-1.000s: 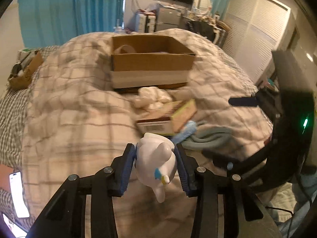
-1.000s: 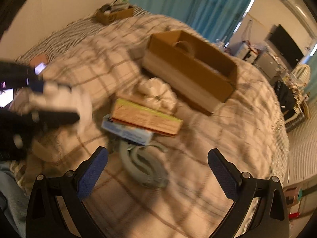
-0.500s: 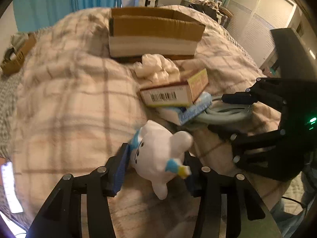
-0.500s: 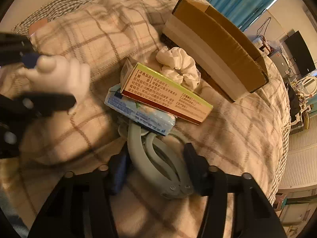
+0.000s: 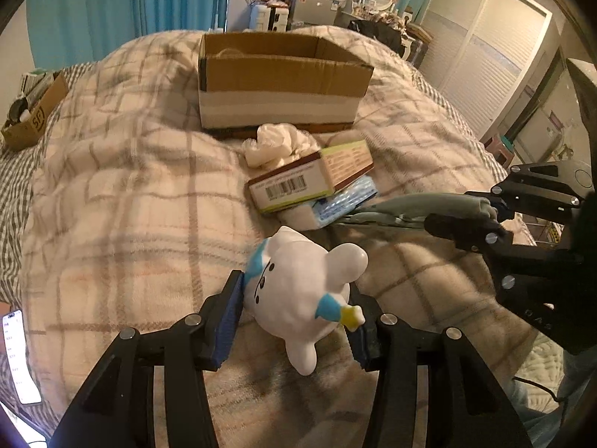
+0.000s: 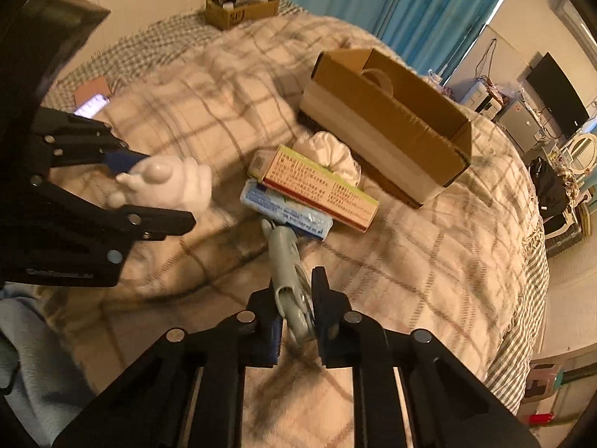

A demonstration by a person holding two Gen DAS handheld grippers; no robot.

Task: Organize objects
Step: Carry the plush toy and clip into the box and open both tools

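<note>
Pointing toward packets, grey hand grip point(image 6: 289, 280) lengthwise

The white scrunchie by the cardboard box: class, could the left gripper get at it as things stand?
Probably not yet: the left gripper is shut on the white plush toy. Otherwise the white scrunchie lies uncovered beside the medicine box.

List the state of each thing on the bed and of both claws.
Left claw: shut on the plush toy, held off the blanket.
Right claw: shut on the grey hanger.
Cardboard box: open, upright.
Medicine box: lying flat on the blue pack.
White cloth: crumpled by the cardboard box.
Phone: screen lit.
</note>
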